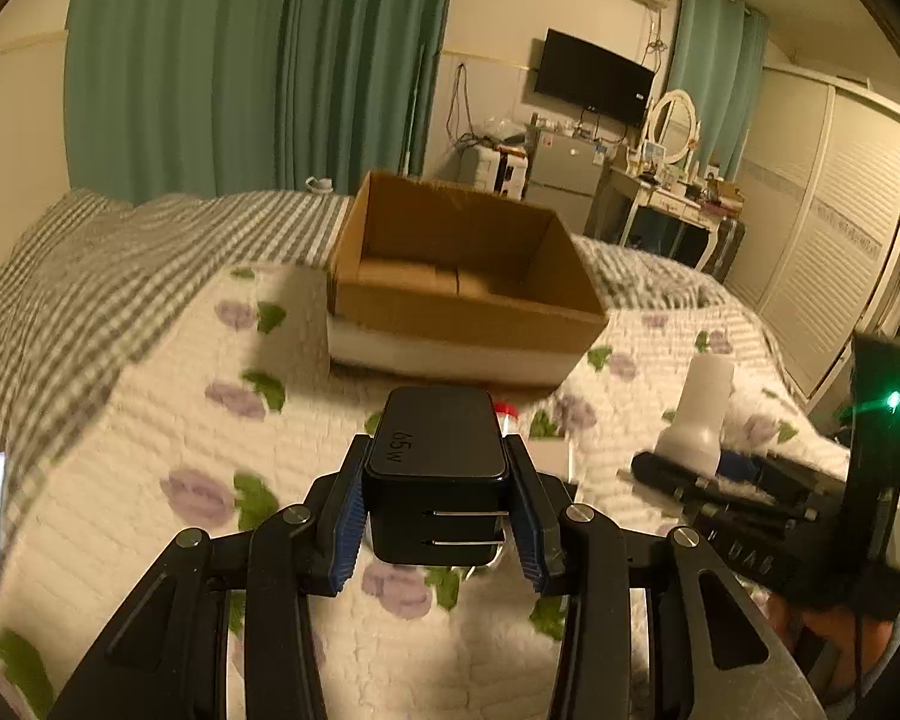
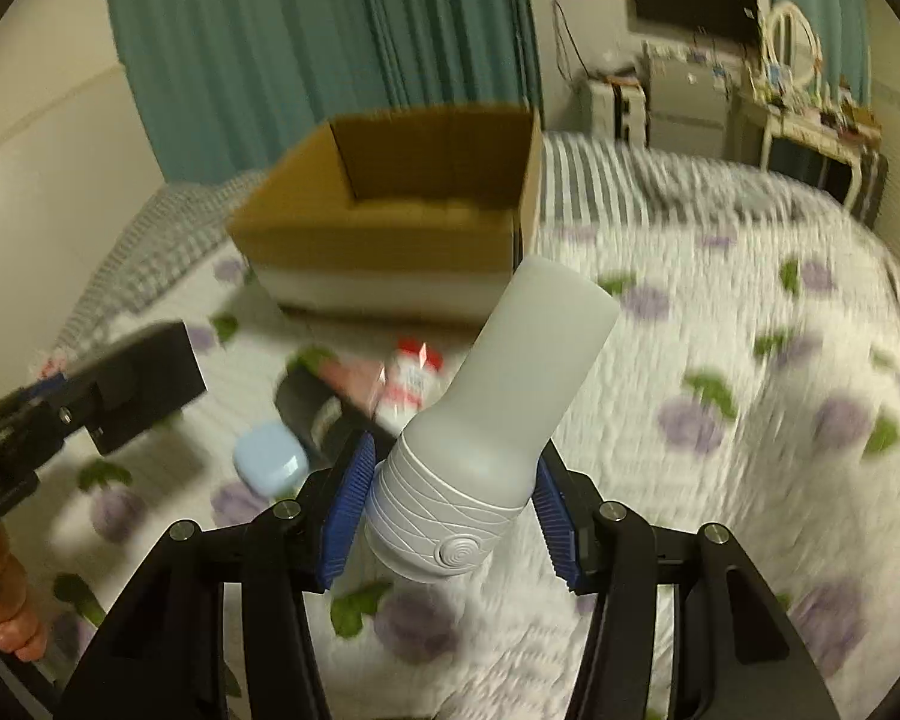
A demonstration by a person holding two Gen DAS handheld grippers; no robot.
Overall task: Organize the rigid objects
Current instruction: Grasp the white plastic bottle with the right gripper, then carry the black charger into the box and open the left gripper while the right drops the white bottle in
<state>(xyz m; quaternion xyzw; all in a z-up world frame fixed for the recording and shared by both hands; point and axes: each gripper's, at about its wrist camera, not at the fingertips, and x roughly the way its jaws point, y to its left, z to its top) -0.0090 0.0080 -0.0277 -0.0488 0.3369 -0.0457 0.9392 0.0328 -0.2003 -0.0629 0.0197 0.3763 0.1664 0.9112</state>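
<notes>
Nearest the left wrist lens, the left gripper has its blue-padded jaws pressed against both flanks of a black, rounded-block plastic wall charger, two metal prongs facing the camera, held clear above the flower-printed quilt. Its long axis runs away from the lens, aimed at the open brown cardboard box that stands straight ahead and slightly right on the bed, apart from the charger.

In the right wrist view, the right gripper has its blue pads against the ribbed grey base of a frosted white plastic bottle-like cylinder. That cylinder tilts up and to the right, its far end overlapping the box's near right corner in the picture; the box lies ahead and left of these jaws.

Both loads appear similarly near the box. On the quilt between them lie a pale blue rounded case and a red-and-white small container.
</notes>
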